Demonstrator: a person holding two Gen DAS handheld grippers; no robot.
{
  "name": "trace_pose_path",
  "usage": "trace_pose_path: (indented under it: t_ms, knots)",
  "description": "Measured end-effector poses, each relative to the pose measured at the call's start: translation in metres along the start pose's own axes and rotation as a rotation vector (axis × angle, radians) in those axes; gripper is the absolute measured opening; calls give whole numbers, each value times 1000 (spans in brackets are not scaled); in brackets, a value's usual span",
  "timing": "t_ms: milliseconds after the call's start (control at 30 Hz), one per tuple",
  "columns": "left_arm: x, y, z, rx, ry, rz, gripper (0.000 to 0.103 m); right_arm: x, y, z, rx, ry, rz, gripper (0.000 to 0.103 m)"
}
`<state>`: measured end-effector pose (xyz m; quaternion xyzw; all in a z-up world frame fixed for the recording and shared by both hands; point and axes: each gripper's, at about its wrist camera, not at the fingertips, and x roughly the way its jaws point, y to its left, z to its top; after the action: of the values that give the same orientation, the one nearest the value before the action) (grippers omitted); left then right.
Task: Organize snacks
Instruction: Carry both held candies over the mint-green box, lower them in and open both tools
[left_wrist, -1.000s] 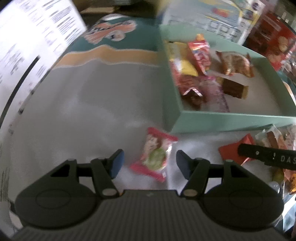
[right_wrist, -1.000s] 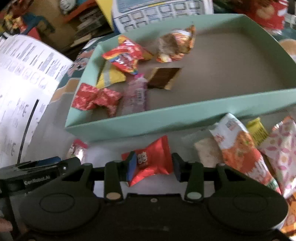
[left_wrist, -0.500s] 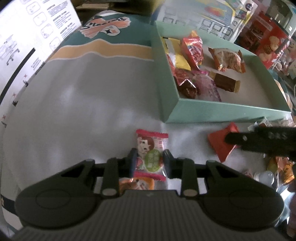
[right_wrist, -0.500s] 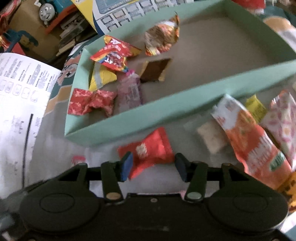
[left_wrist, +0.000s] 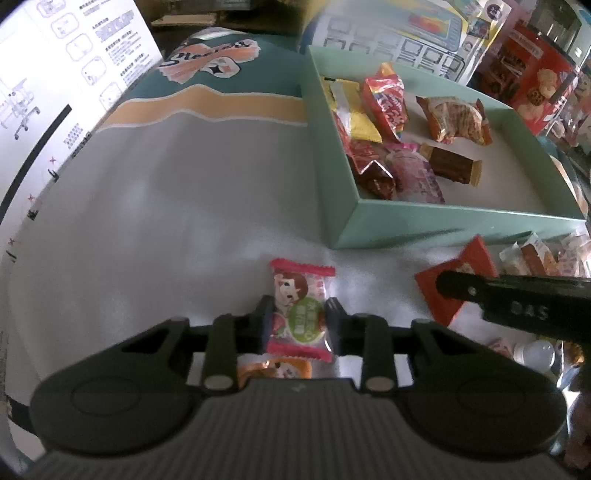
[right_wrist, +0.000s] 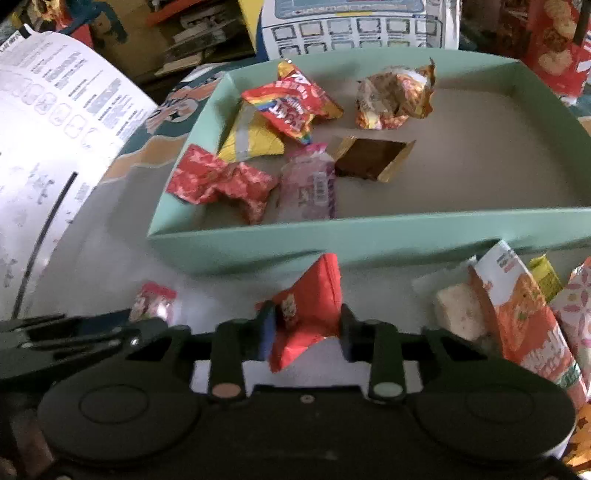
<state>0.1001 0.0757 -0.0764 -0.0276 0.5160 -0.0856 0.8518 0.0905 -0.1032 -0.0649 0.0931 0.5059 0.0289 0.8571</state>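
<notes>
**Left wrist view: two picks under way, tray part-filled**

Left wrist view showed left tool (left_wrist: 295, 321) clenched on pink candy pkt (left_wrist: 300, 308), pads pressing both sides, pkt still resting on grey worktop (left_wrist: 166, 221), near front-left corner of green tray (left_wrist: 443, 230). Orange wrapper (left_wrist: 275, 369) seen just behind it, partly hidden under tool body.

Right wrist view showed right tool (right_wrist: 304, 328) closing on red pkt (right_wrist: 314, 299); pkt between pads, already crumpled and tented up, so judged gripped. Sat just in front of tray's near wall, not yet lifted clear as far as could be told.

Done so far, judged from layout: six items inside tray, all bunched toward left half: yellow pkt (right_wrist: 255, 142), rainbow-striped red bag (right_wrist: 291, 107), crumpled red wrapper (right_wrist: 221, 181), pink pouch (right_wrist: 308, 184), brown/gold bar (right_wrist: 369, 158), orange snack bag (right_wrist: 395, 98). Right half of tray bare.

Left to do: carry both gripped pkts over wall and drop in. Then rest of loose pile at right of worktop: pale bar in clear wrap (right_wrist: 458, 310), long orange pouch (right_wrist: 524, 321), small yellow pkt (right_wrist: 546, 280), pink patterned pkt (right_wrist: 576, 306), plus orange wrapper under left tool. Roughly halfway, prob. a bit less.
</notes>
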Motion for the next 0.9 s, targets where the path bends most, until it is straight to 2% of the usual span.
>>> trace_pose_path:
  t_ms: [233,500,700,900]
  knots:
    - [-9,-5,-3,1,-6,0,27,-19,-15,-5,26,0,40,19]
    - [-48,-12,10,22,-72,-21,26,-63,-42,0,99,-64,110,19]
    - [-69,-39,49,76,-158,-57,27,-87,-57,34,139,-145,157,19]
    - [-50,-75,84,146,-161,-70,27,-68,-65,75,183,-125,199,19]
